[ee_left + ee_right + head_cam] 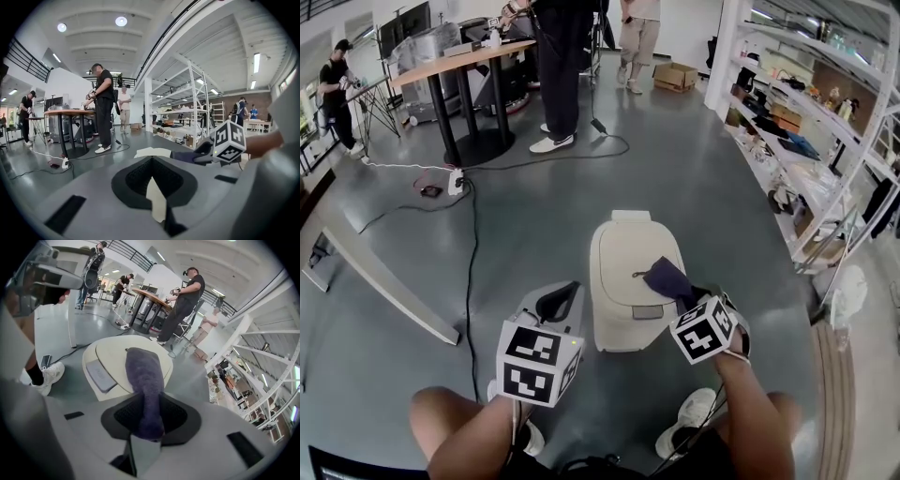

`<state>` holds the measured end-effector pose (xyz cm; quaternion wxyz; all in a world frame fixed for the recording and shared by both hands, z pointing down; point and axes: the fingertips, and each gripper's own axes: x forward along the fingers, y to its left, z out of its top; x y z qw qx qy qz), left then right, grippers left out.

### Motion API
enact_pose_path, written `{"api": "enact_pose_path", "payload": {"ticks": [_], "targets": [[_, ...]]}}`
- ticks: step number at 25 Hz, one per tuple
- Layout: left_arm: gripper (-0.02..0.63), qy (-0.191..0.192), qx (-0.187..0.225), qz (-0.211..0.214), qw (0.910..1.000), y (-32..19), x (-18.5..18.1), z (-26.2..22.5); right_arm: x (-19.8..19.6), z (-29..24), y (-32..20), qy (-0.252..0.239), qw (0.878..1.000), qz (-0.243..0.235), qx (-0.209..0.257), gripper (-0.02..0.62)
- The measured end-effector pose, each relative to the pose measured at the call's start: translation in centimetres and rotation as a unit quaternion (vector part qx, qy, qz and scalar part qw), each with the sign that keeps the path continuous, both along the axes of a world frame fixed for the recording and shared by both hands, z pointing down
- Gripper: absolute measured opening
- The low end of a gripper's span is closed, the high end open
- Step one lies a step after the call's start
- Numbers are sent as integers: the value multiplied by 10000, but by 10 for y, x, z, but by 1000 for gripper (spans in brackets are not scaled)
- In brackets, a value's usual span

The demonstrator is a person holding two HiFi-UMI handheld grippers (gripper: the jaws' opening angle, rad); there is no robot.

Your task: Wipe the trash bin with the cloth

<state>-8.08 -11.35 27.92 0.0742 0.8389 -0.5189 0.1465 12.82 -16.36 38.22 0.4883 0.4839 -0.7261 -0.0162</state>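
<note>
Open floor [675,178] lies behind the trash bin [623,291] and to its left. Farther left, a black cable [471,281] crosses the floor. A shelf rack [787,127] closes off the right side. The cloth [667,279] covers the lid's right front.

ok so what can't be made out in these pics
- trash bin base and lower walls: the head view looks steeply down on its top.
- cloth gripped end: buried between the right gripper's jaws in the right gripper view.
- print on the bin's grey panel: too small in either view.
</note>
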Motion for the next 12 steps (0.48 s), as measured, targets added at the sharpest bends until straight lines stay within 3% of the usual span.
{"api": "enact_pose_path", "payload": {"ticks": [6, 12], "targets": [[-2, -69, -46, 33, 10000, -1, 6, 6, 0, -1, -1, 14, 9999, -2, 133, 103], [-2, -175, 102, -176, 9996, -6, -6, -3, -37, -40, 17, -666, 9953, -283, 646, 103]]}}
